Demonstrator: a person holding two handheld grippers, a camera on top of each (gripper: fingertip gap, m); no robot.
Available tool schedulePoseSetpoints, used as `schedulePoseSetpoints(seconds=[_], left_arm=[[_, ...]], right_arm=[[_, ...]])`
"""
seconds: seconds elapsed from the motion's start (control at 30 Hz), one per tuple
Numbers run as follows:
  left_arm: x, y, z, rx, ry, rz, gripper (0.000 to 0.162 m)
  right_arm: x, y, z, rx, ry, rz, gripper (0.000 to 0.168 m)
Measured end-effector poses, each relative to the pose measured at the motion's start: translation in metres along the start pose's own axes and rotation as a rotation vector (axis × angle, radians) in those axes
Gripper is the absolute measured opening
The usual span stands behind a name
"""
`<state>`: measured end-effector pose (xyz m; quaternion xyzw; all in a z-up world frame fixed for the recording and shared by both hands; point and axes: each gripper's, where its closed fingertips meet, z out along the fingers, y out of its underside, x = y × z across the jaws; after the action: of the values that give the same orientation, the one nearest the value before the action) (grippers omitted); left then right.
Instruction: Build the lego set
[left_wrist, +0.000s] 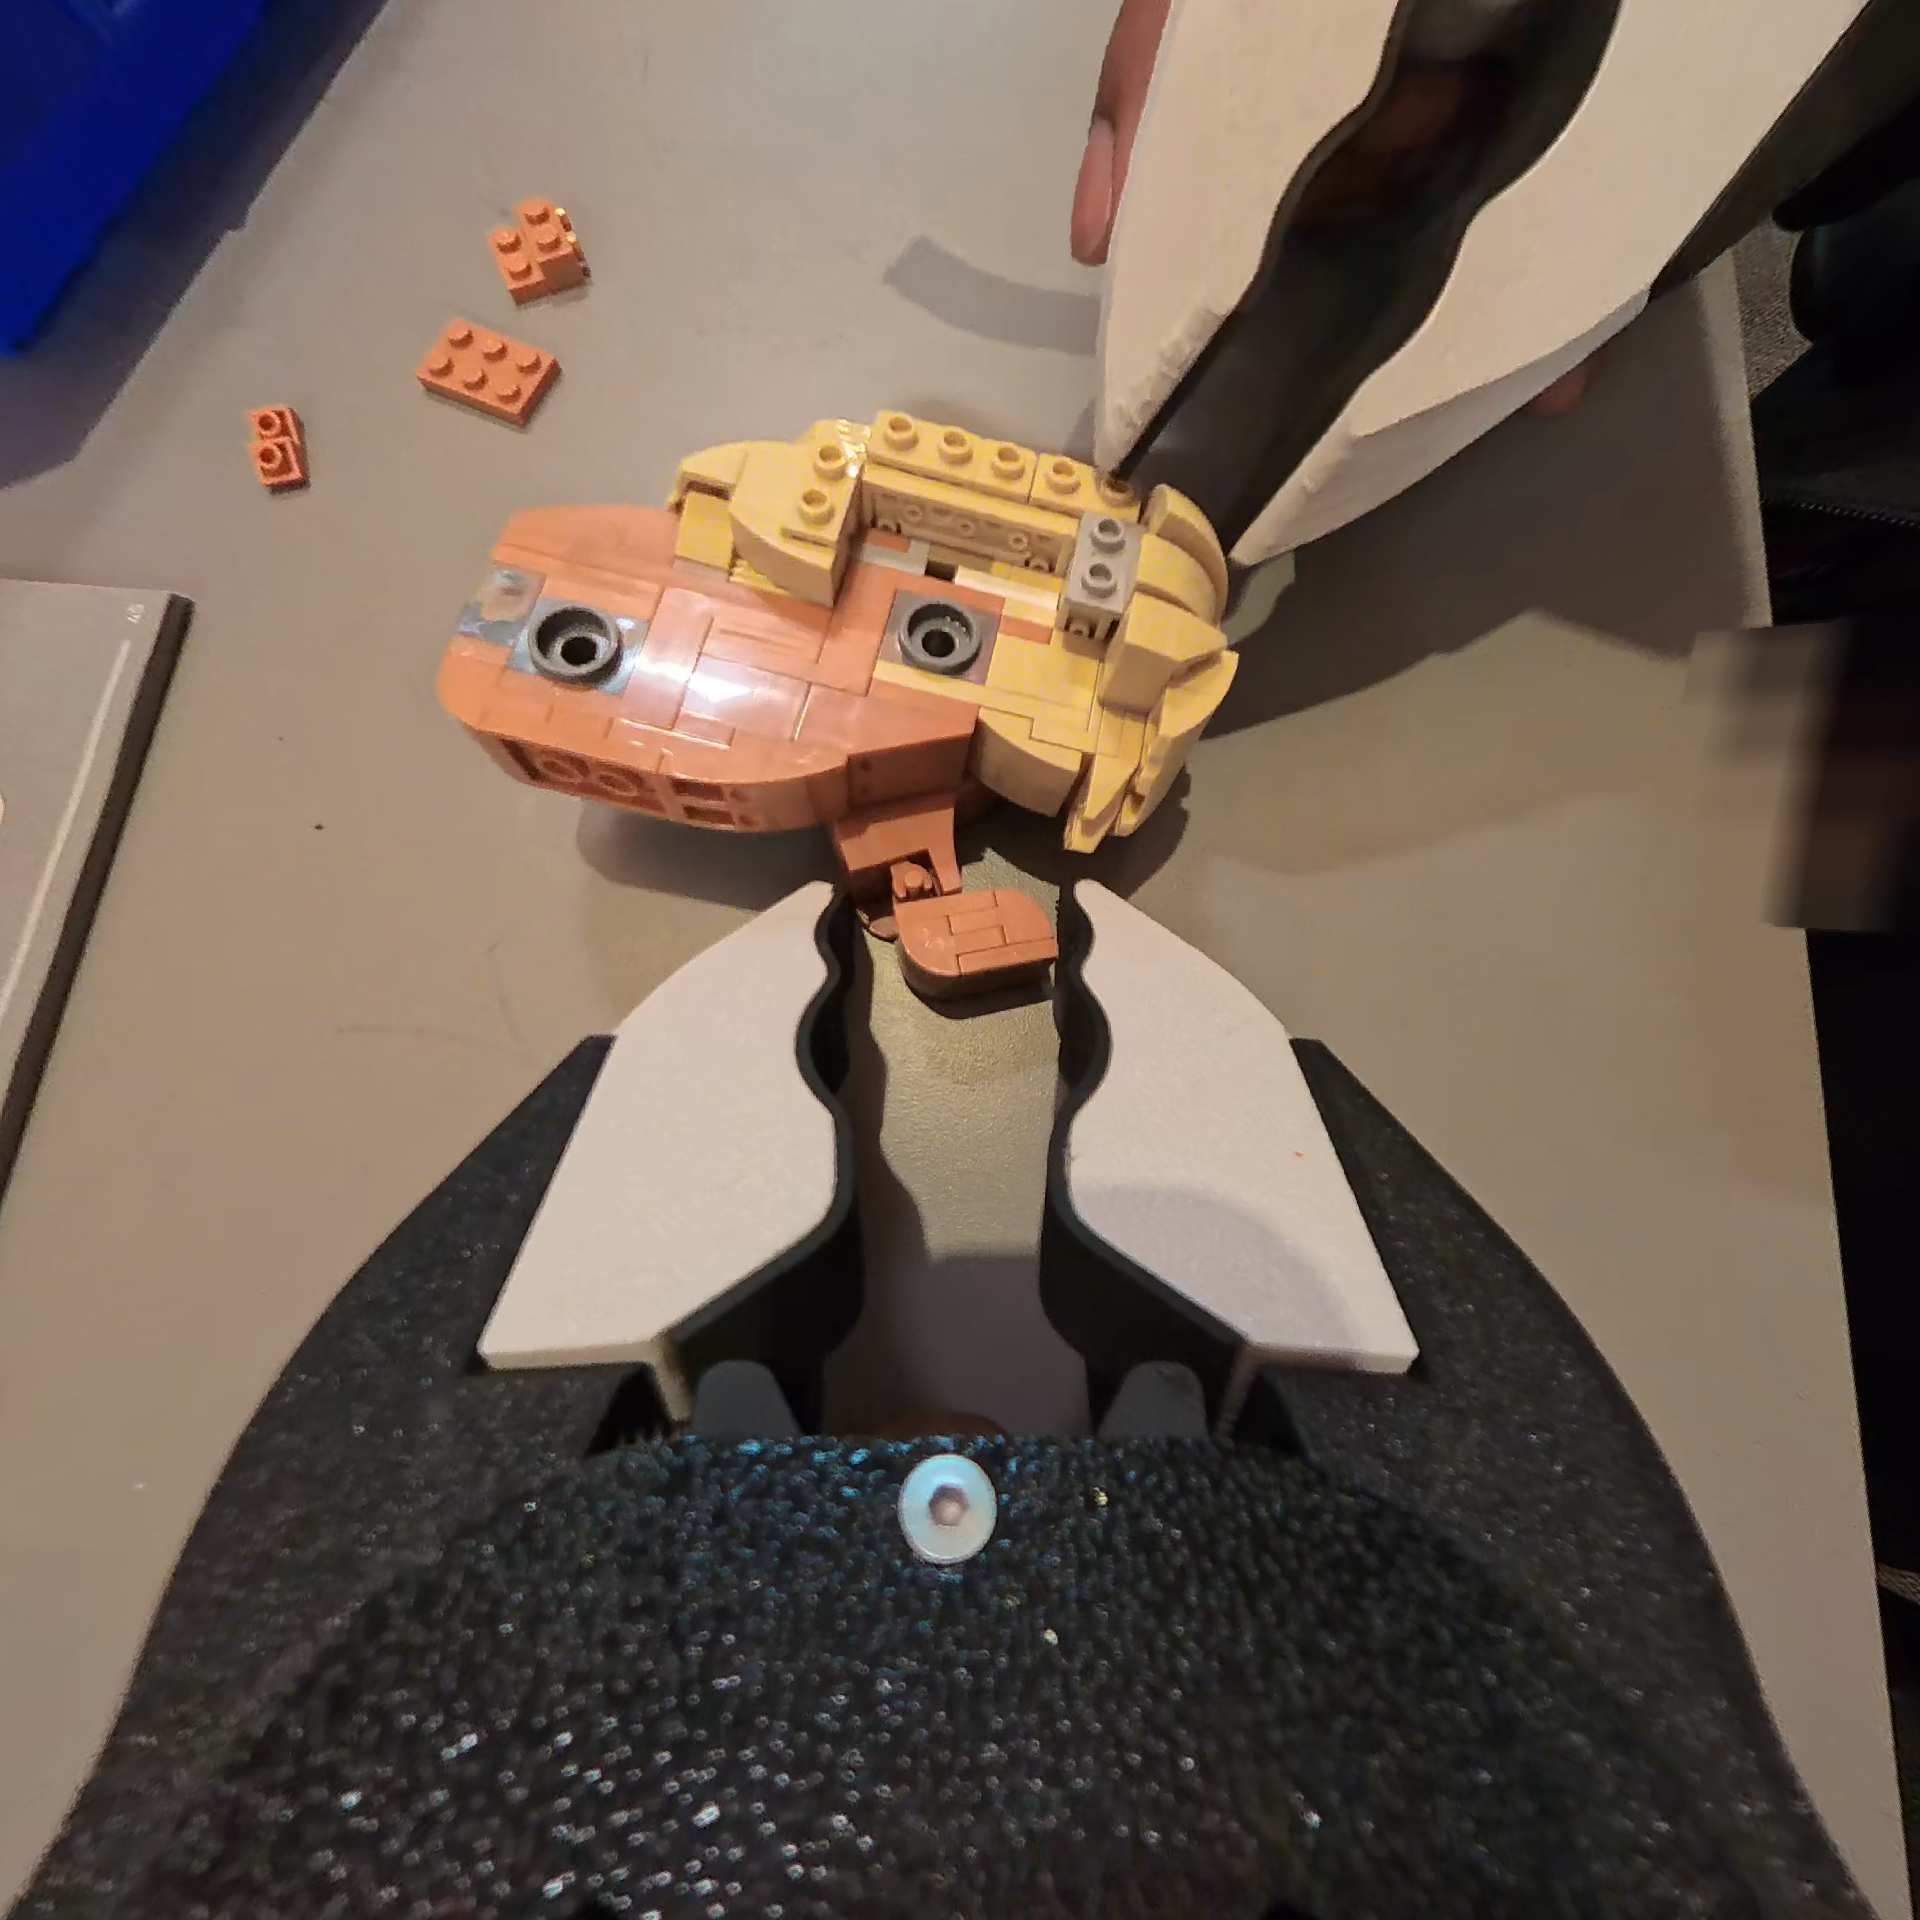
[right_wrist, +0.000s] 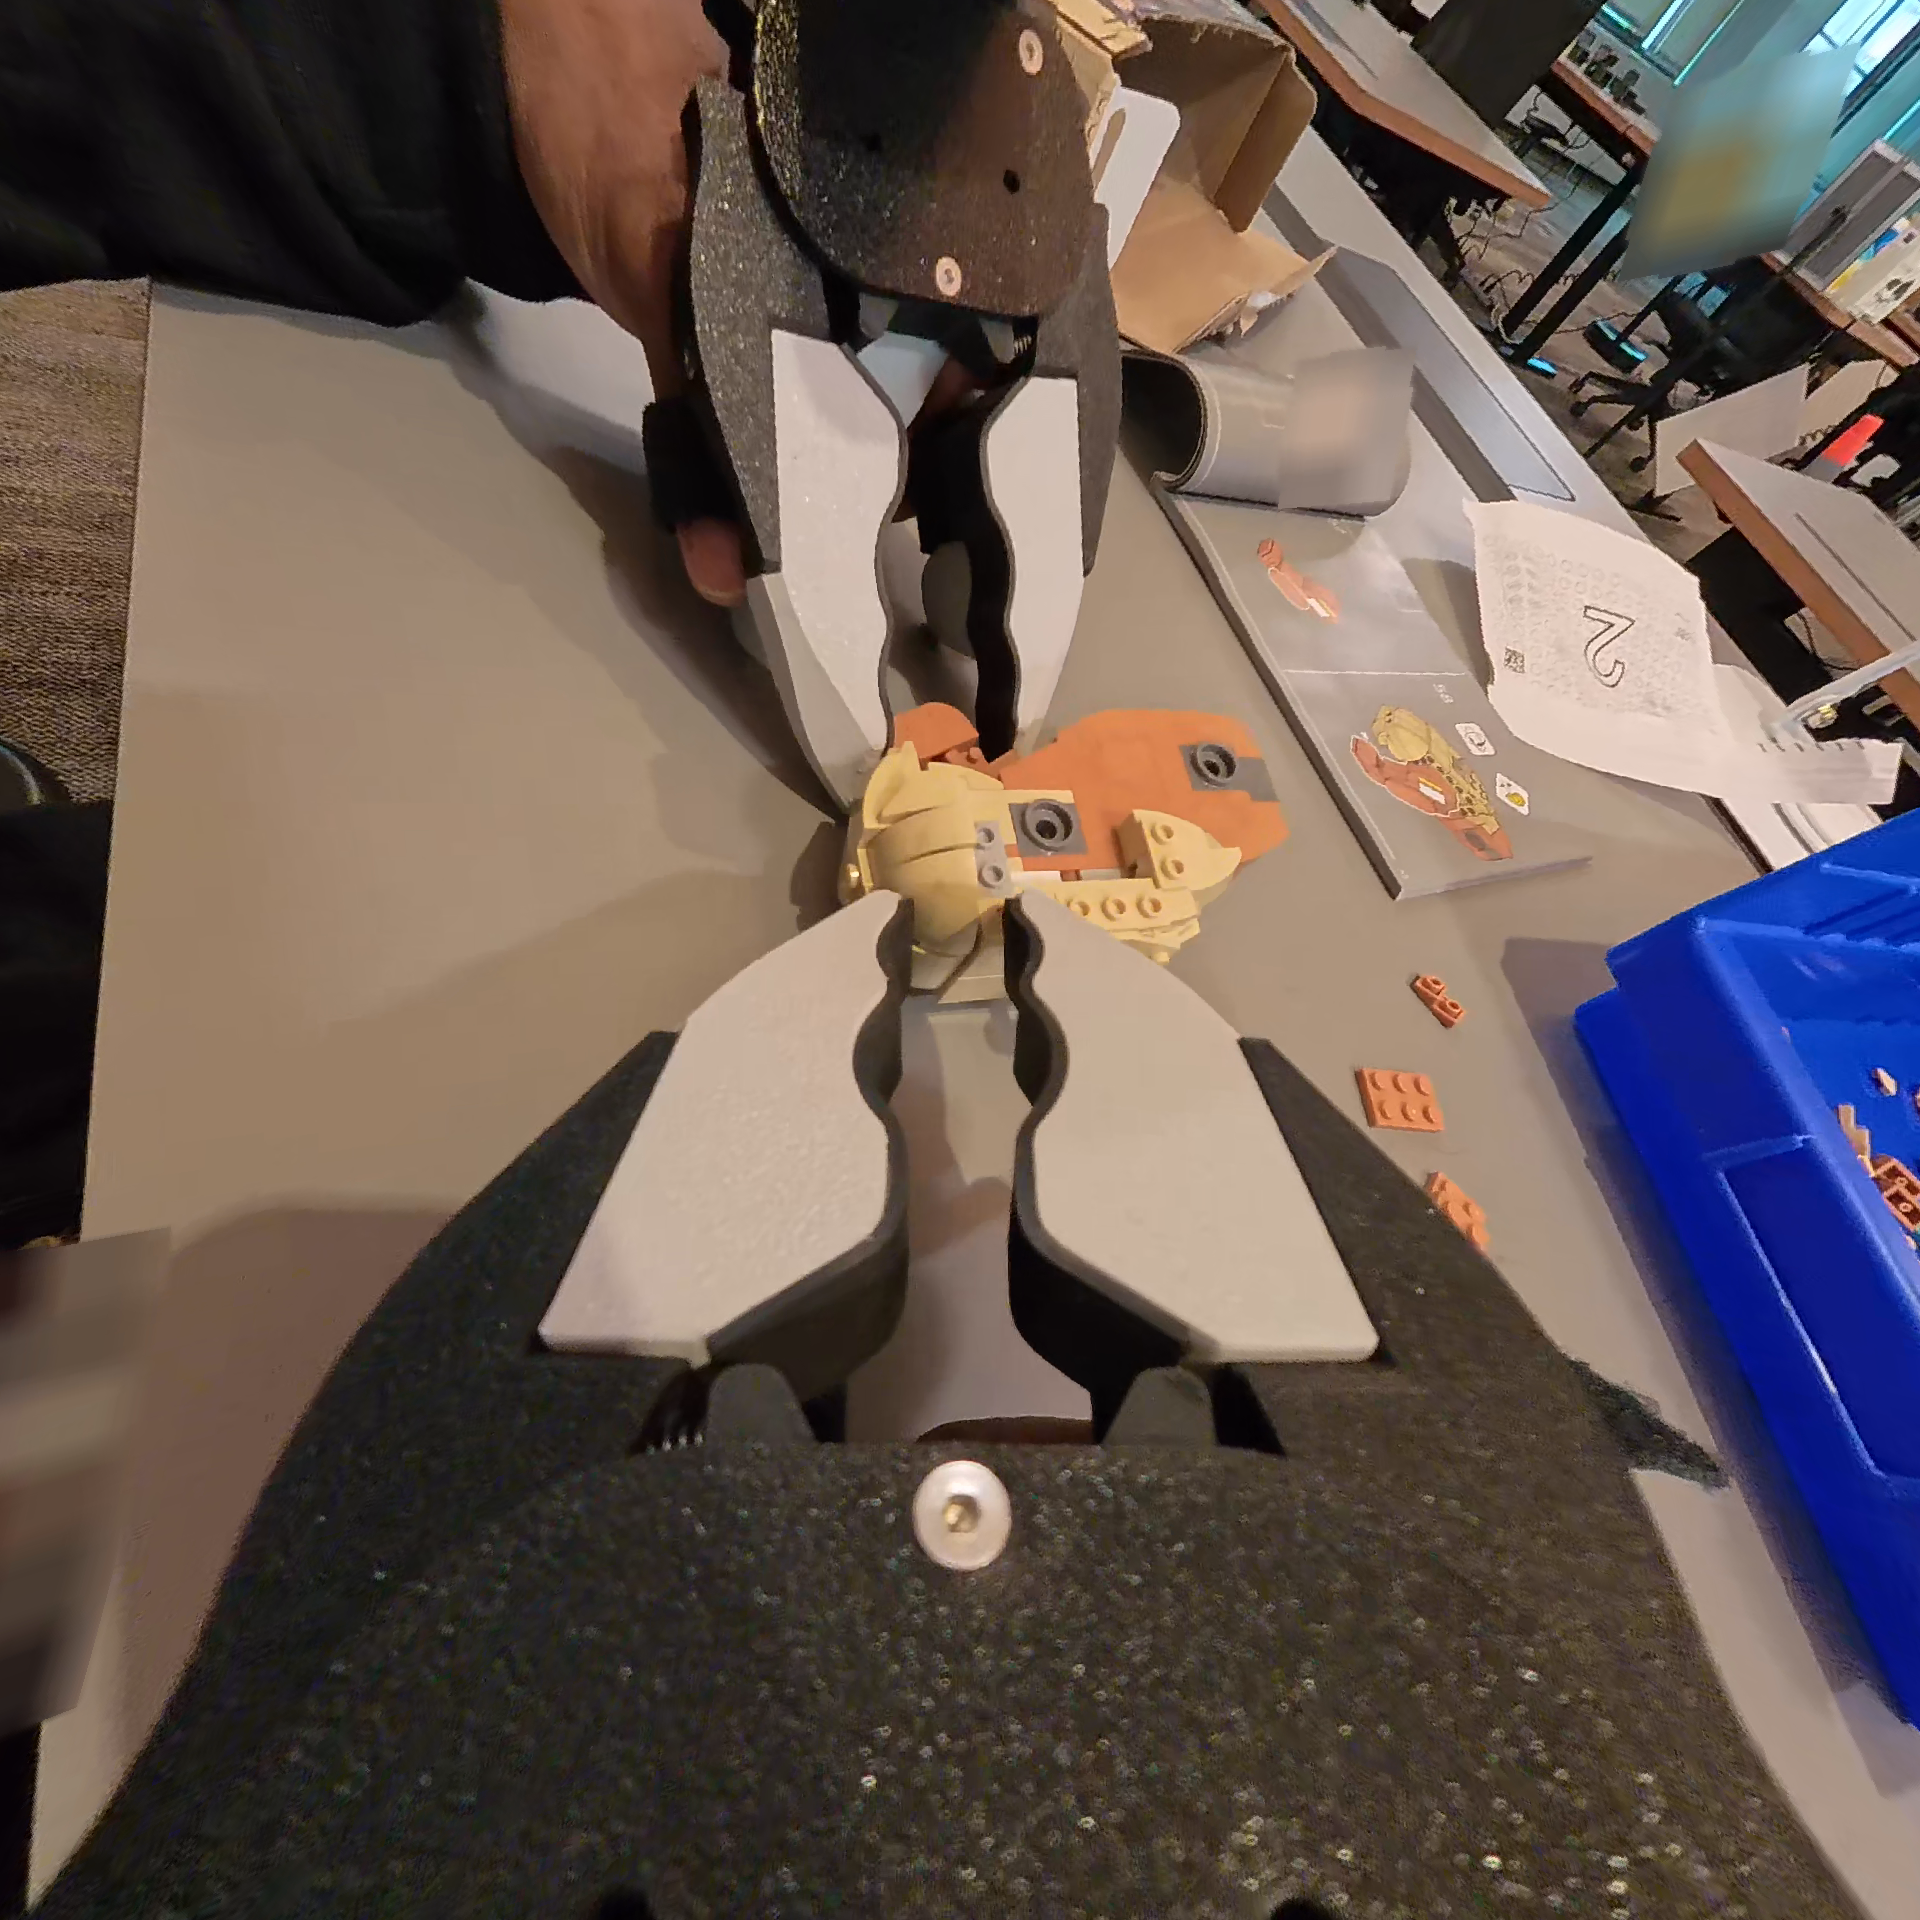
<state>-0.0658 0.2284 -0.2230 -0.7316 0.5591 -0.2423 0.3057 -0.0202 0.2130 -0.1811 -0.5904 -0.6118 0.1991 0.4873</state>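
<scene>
Off the model's (left_wrist: 831, 644) brown end sits the blue bin (left_wrist: 83, 125), with the instruction booklet (left_wrist: 62, 779) also out that side and three loose bricks (left_wrist: 486, 371) on the desk (left_wrist: 312, 1039), well apart from the build and from both tools. Now the model itself: it lies flat on the desk with its long axis running straight across the left wrist view, brown nose to the left and tan bulk to the right, two dark round sockets facing up. Out of its near side hangs a small brown limb (left_wrist: 971, 935), and that's where the left gripper (left_wrist: 951, 925) is. Its fingers (left_wrist: 727, 1091) are spread and straddle that limb, coming in crosswise to the long axis. One finger is just beside the limb, with a sliver of desk showing on the other side, so I'd call it bracketing, not clamping. Moving to the tan end, the right gripper (right_wrist: 951, 925) comes in from beyond that end. Its fingers (right_wrist: 769, 1143) are drawn in on the rounded tan shell, which fills the gap between them, and that looks like a pinch. So both tools are on the model, the right one gripping the tan end. My read is that whichever way the model gets turned or lifted next, it will pivot about that tan end, and the left fingers need only squeeze in across the limb.
</scene>
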Motion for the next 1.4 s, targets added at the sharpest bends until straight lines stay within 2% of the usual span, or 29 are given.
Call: schedulePoseSetpoints(seconds=[0.57, 0.73, 0.8, 0.9, 1.03, 1.2, 1.4], left_arm=[[0.001, 0.001, -0.003, 0.011, 0.019, -0.006, 0.042], [-0.003, 0.004, -0.007, 0.01, -0.052, 0.027, 0.05], [-0.005, 0.0, -0.012, 0.034, -0.125, 0.122, 0.056], [-0.004, -0.019, -0.026, 0.118, -0.26, 0.373, 0.067], [0.007, -0.042, -0.036, 0.238, -0.377, 0.734, 0.049], [0.005, -0.032, -0.025, 0.131, -0.405, 0.911, 0.049], [0.004, -0.025, -0.012, 0.022, -0.454, 1.031, 0.051]], right_arm=[[0.003, 0.001, 0.001, -0.008, 0.019, 0.007, 0.016], [0.003, 0.001, 0.002, -0.01, 0.02, 0.011, 0.016], [0.003, 0.001, 0.003, -0.012, 0.019, 0.011, 0.016], [0.004, 0.001, 0.003, -0.012, 0.018, 0.015, 0.016], [0.004, 0.001, 0.003, -0.01, 0.02, 0.019, 0.016], [0.004, 0.0, 0.002, -0.005, 0.024, 0.019, 0.016], [0.004, 0.0, 0.003, -0.005, 0.019, 0.02, 0.016]])
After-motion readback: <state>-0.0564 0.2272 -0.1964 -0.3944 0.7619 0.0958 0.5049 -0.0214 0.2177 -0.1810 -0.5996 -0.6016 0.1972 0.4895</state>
